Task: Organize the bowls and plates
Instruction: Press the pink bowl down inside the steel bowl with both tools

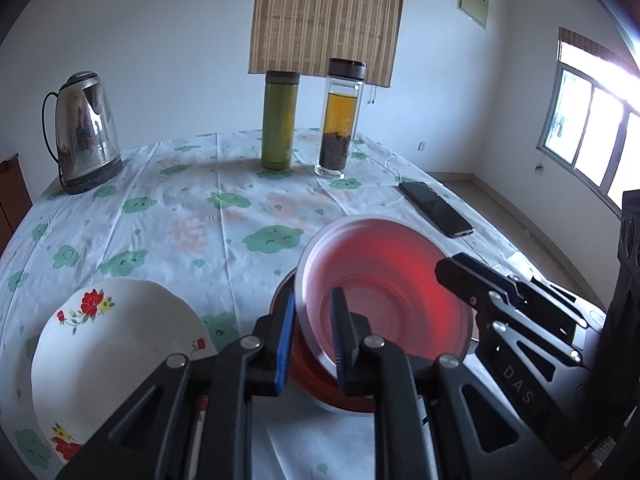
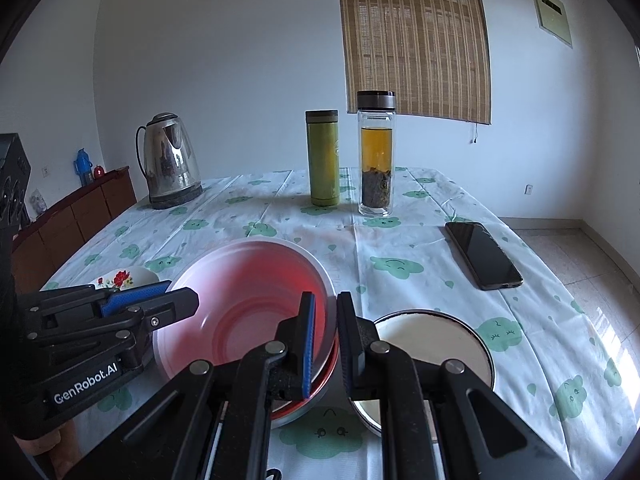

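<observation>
Both grippers carry one pink bowl (image 1: pixel 384 292) between them, low over a red bowl (image 1: pixel 316 376) that sits on the table near its front edge; the step in hand looks like nesting pink into red. The pink bowl hangs tilted, its far rim higher. To do it well: level the bowl first, centre it over the red one, lower both hands at the same rate, and let go only once it seats, so one side doesn't drop and skid. Left gripper (image 1: pixel 312 340): jaws nearly closed, clamped on the bowl's left rim, one blue pad outside the wall and one inside. Right gripper (image 2: pixel 326 344): also nearly closed, pinching the opposite rim, blue pad inside the bowl, black finger outside. Neither appears to touch the red bowl, though contact under the pink one is hidden. A floral plate (image 1: pixel 112 364) lies toward the front left corner, apart from the bowls. A round metal-rimmed dish (image 2: pixel 436 344) sits just right of the red bowl, close beside the right gripper's outer finger; watch that side when opening. Along the far edge stand a kettle (image 1: pixel 86 132) at the left, then a green flask (image 1: pixel 279 120) and a glass tea bottle (image 1: pixel 342 120) together near the middle. A phone (image 1: pixel 436 209) lies by the right edge. The tablecloth (image 1: pixel 160 232) is thin and creased and may drag if a bowl is slid, so it's better to lift than push
</observation>
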Tool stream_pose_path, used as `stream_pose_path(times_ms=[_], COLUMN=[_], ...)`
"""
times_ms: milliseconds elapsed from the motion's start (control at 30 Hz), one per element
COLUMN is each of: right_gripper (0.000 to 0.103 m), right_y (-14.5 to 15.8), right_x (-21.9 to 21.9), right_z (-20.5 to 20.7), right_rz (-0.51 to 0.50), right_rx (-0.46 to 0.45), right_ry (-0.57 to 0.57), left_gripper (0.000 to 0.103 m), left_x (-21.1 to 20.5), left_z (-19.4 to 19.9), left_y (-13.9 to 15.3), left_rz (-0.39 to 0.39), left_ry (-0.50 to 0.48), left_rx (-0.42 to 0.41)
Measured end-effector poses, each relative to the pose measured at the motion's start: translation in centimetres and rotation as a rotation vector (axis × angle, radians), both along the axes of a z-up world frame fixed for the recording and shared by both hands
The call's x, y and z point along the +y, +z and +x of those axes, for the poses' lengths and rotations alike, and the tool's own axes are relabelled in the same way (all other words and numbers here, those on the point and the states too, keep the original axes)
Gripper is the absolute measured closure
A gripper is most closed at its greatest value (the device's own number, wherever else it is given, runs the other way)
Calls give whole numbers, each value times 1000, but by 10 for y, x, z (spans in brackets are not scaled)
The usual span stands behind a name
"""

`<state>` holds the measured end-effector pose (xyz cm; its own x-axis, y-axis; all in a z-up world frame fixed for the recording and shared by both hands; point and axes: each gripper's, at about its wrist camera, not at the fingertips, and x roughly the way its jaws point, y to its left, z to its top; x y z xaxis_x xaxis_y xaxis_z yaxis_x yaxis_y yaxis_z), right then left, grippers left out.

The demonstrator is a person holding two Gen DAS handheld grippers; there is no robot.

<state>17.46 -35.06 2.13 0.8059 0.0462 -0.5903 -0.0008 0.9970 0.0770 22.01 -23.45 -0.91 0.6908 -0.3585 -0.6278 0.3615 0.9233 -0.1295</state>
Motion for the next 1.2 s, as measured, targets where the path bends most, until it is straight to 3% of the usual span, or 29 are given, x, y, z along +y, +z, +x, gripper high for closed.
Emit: stream_pose_path(times_ms=[1200], right_gripper=[91], right_y=[-18], right_x=[7], right_z=[8], right_rz=[-18], right_rx=[54], right_ry=[23], left_gripper=[88], left_x=[2], left_z=[7], left_y=[-15], left_rz=[26], left_ry=[12], left_rx=[37])
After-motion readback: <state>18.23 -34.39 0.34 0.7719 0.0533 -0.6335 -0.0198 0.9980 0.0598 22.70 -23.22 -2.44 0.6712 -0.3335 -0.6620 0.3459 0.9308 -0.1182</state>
